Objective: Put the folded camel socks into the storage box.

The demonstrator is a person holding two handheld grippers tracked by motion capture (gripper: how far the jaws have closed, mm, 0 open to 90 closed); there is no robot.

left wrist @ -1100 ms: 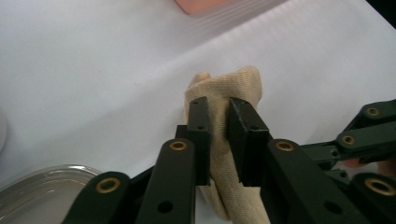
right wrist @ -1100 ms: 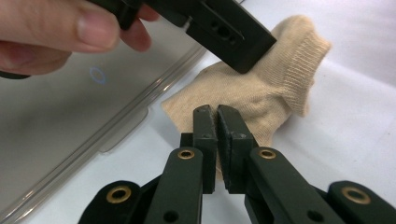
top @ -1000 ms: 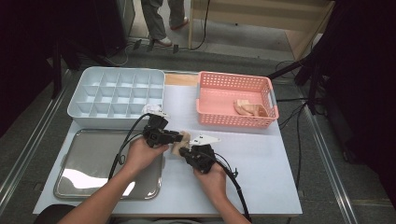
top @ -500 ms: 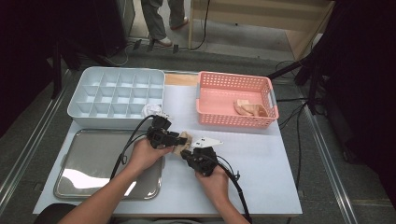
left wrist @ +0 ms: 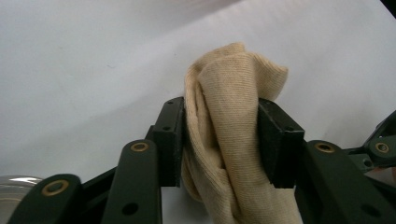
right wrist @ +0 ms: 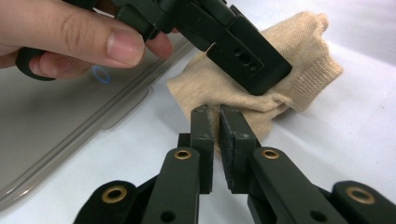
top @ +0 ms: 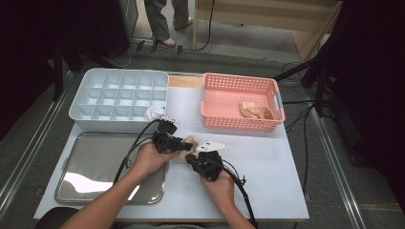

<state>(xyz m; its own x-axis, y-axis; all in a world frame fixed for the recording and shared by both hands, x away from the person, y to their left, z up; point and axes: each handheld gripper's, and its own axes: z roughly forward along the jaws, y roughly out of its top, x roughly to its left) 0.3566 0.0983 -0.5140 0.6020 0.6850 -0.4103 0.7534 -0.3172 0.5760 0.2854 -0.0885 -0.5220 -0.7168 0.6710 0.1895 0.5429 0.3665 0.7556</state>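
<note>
- High view: your two grippers meet mid-table over a beige sock [top: 189, 141], lying on the white table [top: 267, 162] just right of the steel tray [top: 90, 167].
- Your left gripper [left wrist: 219, 140] has the sock bunched between its pads; the jaws have just been closing, and both pads press the cloth.
- Your right gripper [right wrist: 217, 135] is nearly shut, jaws pinching the sock's near edge.
- In the right gripper view, your left hand [right wrist: 70, 37] and its gripper cover the sock's far side.
- Behind stand a divided bin [top: 119, 98] holding a white wad [top: 154, 113], and a pink basket [top: 241, 121] with more beige cloth [top: 255, 110].
</note>
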